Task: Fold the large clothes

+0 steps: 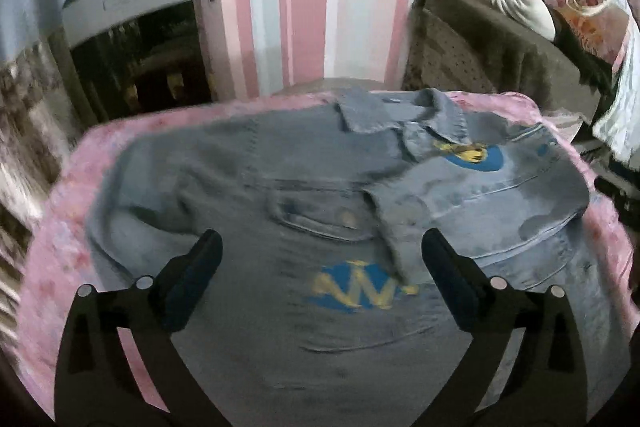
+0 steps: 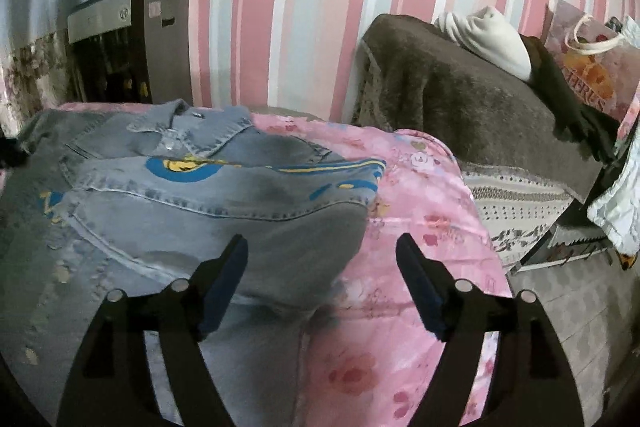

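Note:
A grey-blue denim jacket (image 1: 280, 195) with blue and yellow patches lies spread on a pink floral cover (image 1: 52, 227), collar at the far edge. One sleeve is folded across its front. My left gripper (image 1: 322, 247) hangs open above the jacket's middle, nothing between its fingers. In the right wrist view the jacket (image 2: 180, 211) fills the left half, its right edge lying on the pink cover (image 2: 420, 195). My right gripper (image 2: 322, 249) stands open over that edge, with nothing gripped.
A striped pink wall rises behind the bed. A dark shelf unit (image 1: 136, 39) with blue cloth on top stands at the back left. A brown blanket-covered seat (image 2: 460, 99) holding a white bundle and a printed bag sits at the right; patterned floor (image 2: 568, 299) lies beside the bed.

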`<state>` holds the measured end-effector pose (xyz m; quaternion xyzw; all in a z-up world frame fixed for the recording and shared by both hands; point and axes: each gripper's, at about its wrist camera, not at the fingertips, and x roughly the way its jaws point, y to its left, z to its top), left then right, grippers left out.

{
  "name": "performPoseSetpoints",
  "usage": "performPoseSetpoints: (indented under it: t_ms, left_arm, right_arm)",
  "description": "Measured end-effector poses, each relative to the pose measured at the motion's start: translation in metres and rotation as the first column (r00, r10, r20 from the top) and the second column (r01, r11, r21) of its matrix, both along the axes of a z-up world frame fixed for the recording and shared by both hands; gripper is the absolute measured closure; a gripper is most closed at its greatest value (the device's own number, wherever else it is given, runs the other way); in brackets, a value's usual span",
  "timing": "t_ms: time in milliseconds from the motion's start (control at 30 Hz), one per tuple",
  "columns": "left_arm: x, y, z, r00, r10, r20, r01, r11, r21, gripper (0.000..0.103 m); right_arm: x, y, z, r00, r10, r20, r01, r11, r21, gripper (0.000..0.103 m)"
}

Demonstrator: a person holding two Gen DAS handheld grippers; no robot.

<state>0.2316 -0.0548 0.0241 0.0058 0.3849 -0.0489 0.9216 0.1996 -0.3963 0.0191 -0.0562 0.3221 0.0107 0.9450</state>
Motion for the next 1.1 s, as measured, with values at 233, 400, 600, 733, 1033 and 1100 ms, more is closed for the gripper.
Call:
performPoseSetpoints:
  t_ms: [233,400,600,733,1033,1100]
  left_arm:
    - [0.009,-0.056,-0.03,0.998,-0.016,-0.066,0.019,0.999,0.033,0.004]
    - [0.028,-0.084,-0.061,0.984,-0.083,-0.159,0.093,0.994,0.055,0.065]
    - [0.034,-0.069,-0.039,0.999,-0.04,-0.036,0.042,0.996,0.076,0.092]
    - [0.052,-0.04,-0.011,0.999,0.029,0.031,-0.033,0.994,0.109,0.093]
    - [0.089,-0.011,-0.03,0.994,0.11,-0.02,-0.102,0.967,0.232,0.035]
    - [0.085,-0.005,-0.032,0.992,0.123,-0.008,-0.118,0.969,0.217,0.026]
  right_arm:
    - [-0.016,-0.006,0.009,1.0,0.002,0.017,-0.003,0.999,0.036,0.02]
    - [-0.018,-0.017,0.01,1.0,-0.02,0.009,0.019,0.998,0.061,0.019]
    - [-0.007,-0.022,0.003,0.999,-0.029,-0.022,0.031,0.998,0.053,0.018]
    - [0.012,-0.019,0.0,0.998,-0.031,-0.049,0.034,0.998,0.053,0.018]
    - [0.069,0.011,-0.029,0.99,-0.054,-0.131,0.038,0.992,-0.123,0.018]
    - [0.08,0.009,-0.04,0.985,-0.078,-0.152,0.057,0.989,-0.136,0.018]
